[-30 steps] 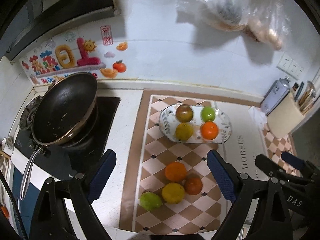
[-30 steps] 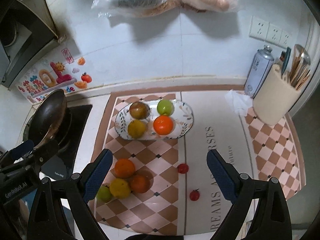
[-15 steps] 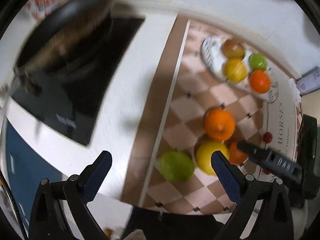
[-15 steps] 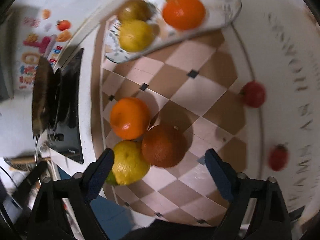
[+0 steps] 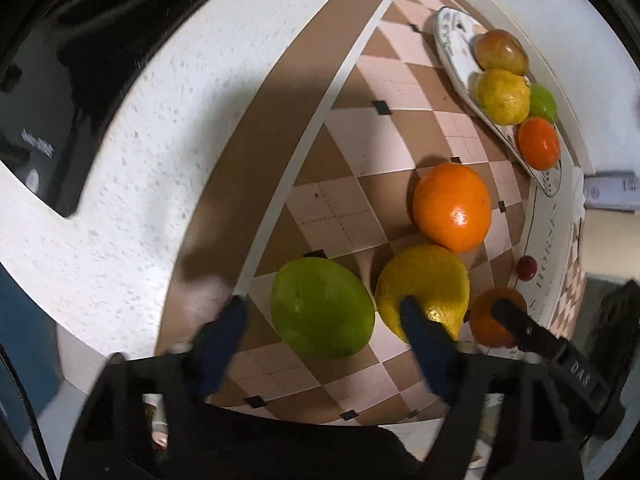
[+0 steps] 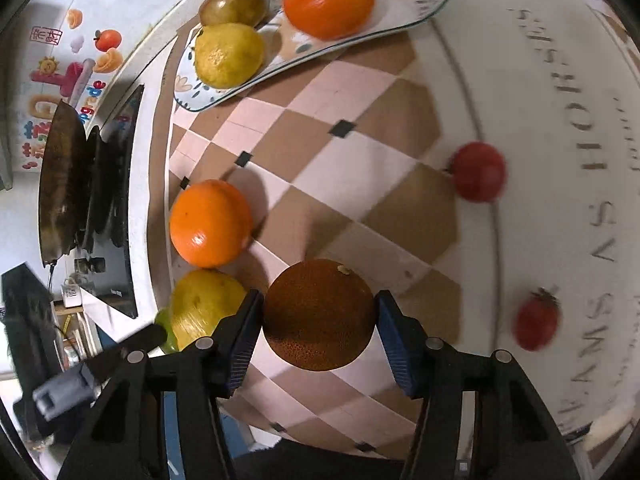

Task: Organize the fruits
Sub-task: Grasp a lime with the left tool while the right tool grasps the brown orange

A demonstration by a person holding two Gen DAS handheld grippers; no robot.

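Observation:
My left gripper point(image 5: 324, 304) is open, its fingers on either side of a green fruit point(image 5: 322, 307) on the checkered mat. Beside it lie a yellow lemon point(image 5: 424, 286) and a bright orange point(image 5: 452, 206). My right gripper point(image 6: 318, 314) is open, its pads close on both sides of a dark orange fruit point(image 6: 318, 314) that rests on the mat; I cannot tell if they touch it. The white plate point(image 6: 400, 16) holds several fruits: a brown one point(image 6: 234, 4), a lemon point(image 6: 228, 54), an orange point(image 6: 328, 0) and a green one.
Two small red tomatoes point(image 6: 478, 171) point(image 6: 536, 320) lie on the mat's lettered part, right of the dark orange. A black stove with a pan point(image 6: 60, 184) stands at the left. The right gripper's finger point(image 5: 520, 324) shows in the left wrist view.
Both grippers have dropped low over the mat. The left now straddles the green fruit, and the right has narrowed around the dark orange fruit.

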